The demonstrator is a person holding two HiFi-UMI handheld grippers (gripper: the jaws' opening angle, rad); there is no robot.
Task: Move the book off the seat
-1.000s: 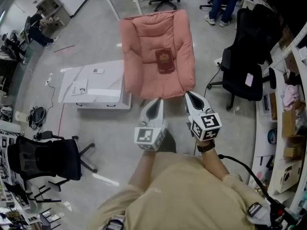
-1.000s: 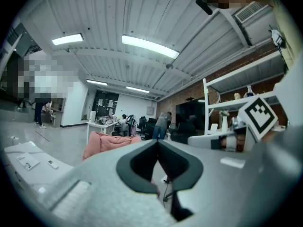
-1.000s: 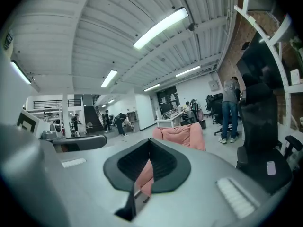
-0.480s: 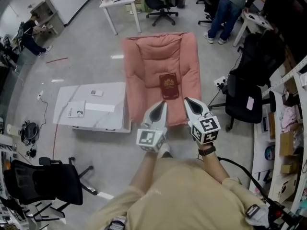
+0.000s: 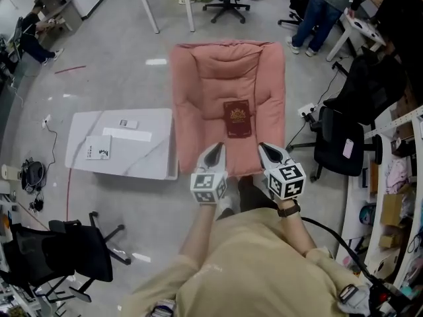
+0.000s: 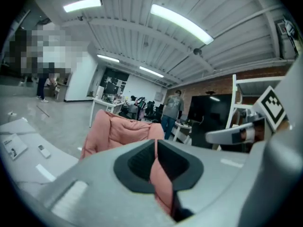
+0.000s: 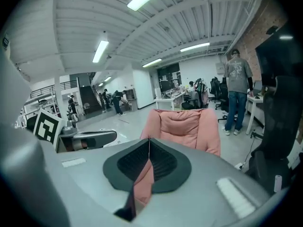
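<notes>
Left tongs [image 5: 216, 148] and right tongs [image 5: 265, 148] — both closed, empty — near maroon book [image 5: 238, 118], lettering unreadable.

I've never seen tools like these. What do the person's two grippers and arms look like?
The left gripper and right gripper are light grey shells tapering to black-lined jaws, each bearing a cube of black-and-white square markers. The person wears a beige short-sleeved shirt and a dark wristband on the right wrist.

no legible text, gold print on the dark red book [image 5: 237, 118] too small to read
</notes>
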